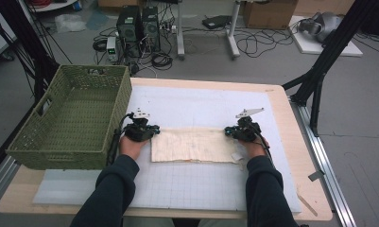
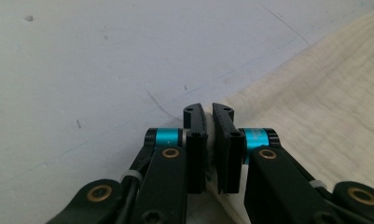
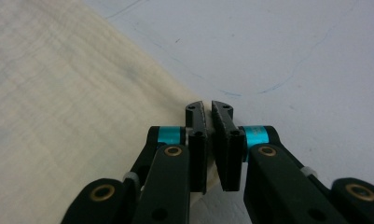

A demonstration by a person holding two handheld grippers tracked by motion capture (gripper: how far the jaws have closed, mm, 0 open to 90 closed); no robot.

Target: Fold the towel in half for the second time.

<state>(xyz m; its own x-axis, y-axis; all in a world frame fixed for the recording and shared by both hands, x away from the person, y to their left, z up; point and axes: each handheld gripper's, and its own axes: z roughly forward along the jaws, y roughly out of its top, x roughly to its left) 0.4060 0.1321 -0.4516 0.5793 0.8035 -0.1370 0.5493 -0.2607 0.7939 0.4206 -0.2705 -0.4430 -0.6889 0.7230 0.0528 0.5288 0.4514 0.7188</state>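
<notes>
A cream cloth (image 1: 194,145) lies flat and folded on the white gridded mat (image 1: 201,101). My left gripper (image 1: 152,131) sits at the cloth's far left corner. In the left gripper view the gripper (image 2: 208,112) is shut, with the corner of the cloth (image 2: 315,93) pinched between the pads. My right gripper (image 1: 230,132) is at the far right corner. In the right gripper view the gripper (image 3: 208,109) is likewise shut, and the edge of the cloth (image 3: 58,93) runs in between its pads. Both grippers rest low on the mat.
A green woven basket (image 1: 59,153) stands empty at the table's left, close beside my left hand. The wooden table edge (image 1: 298,142) runs along the right. Beyond the table, computer boxes (image 1: 140,23), cables and black frame legs (image 1: 319,71) stand on the floor.
</notes>
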